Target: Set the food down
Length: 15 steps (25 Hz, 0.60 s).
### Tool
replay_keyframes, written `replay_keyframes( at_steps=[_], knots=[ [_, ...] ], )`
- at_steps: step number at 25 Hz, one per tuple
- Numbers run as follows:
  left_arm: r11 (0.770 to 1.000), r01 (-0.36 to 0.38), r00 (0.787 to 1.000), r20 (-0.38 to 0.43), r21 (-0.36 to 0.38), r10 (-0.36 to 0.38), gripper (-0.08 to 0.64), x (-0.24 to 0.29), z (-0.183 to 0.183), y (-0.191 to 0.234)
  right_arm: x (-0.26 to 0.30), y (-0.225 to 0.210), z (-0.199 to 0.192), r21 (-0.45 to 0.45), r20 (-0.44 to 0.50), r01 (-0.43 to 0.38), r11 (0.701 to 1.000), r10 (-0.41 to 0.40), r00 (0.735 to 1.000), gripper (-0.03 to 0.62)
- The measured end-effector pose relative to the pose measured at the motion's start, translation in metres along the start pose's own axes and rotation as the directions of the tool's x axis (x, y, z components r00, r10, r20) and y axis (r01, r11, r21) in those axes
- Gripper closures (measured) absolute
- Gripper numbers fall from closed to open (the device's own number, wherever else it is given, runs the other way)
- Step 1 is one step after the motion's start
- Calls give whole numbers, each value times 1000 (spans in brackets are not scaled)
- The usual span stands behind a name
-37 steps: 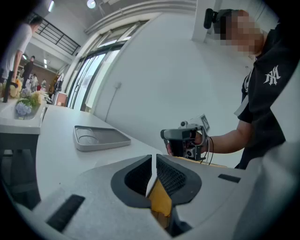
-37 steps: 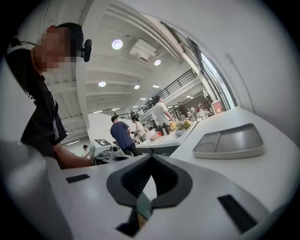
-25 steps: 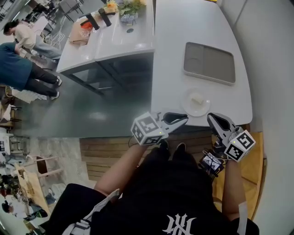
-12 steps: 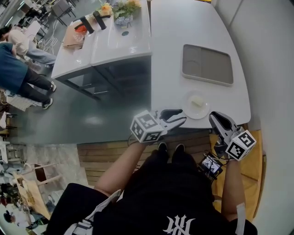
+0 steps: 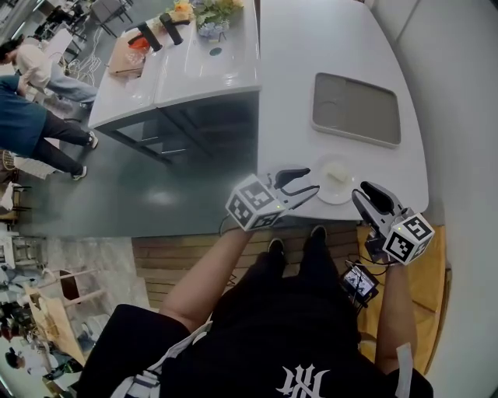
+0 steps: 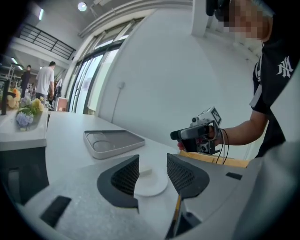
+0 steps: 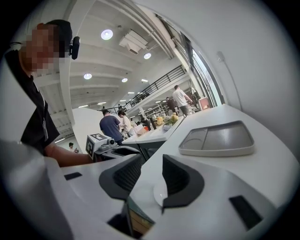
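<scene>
A small white plate (image 5: 333, 183) with a pale piece of food (image 5: 336, 172) rests near the front edge of the white table (image 5: 296, 93). My left gripper (image 5: 310, 181) sits just left of the plate; its jaws have just been opening and stand open with nothing between them. In the left gripper view the plate (image 6: 151, 183) and food (image 6: 145, 171) lie just beyond the left gripper (image 6: 153, 174). My right gripper (image 5: 362, 193) is at the plate's right side, its jaws also just opened and empty. The right gripper view shows the plate's rim (image 7: 158, 192) ahead of the right gripper (image 7: 152, 177).
A grey compartment tray (image 5: 356, 109) lies further back on the table. A second white table (image 5: 187, 70) with flowers (image 5: 210, 14) stands to the left. People (image 5: 31, 116) stand far left. A wooden chair (image 5: 432, 256) is beside my right arm.
Both grippers have moved forward to either side of the plate and dropped slightly. Both pairs of jaws have gone from shut to open.
</scene>
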<state>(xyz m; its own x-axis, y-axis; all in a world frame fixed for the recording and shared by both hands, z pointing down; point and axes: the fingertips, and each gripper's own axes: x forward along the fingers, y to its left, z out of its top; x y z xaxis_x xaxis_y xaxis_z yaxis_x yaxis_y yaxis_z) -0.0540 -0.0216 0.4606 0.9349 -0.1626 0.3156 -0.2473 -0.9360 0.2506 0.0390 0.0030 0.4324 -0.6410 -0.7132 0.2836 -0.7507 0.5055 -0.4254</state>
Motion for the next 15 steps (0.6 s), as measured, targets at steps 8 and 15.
replay_keyframes(
  at_steps=[8,15],
  knots=[
    [987,-113,986,-135,-114,98,400,37,-22,41,3,-67,-3,107,-86,-37,994,47,995,465],
    [948,-206,933,-340,-242,116,397,54,-57,56,14,-120,-49,258,-289,37,965,41,956,446]
  ],
)
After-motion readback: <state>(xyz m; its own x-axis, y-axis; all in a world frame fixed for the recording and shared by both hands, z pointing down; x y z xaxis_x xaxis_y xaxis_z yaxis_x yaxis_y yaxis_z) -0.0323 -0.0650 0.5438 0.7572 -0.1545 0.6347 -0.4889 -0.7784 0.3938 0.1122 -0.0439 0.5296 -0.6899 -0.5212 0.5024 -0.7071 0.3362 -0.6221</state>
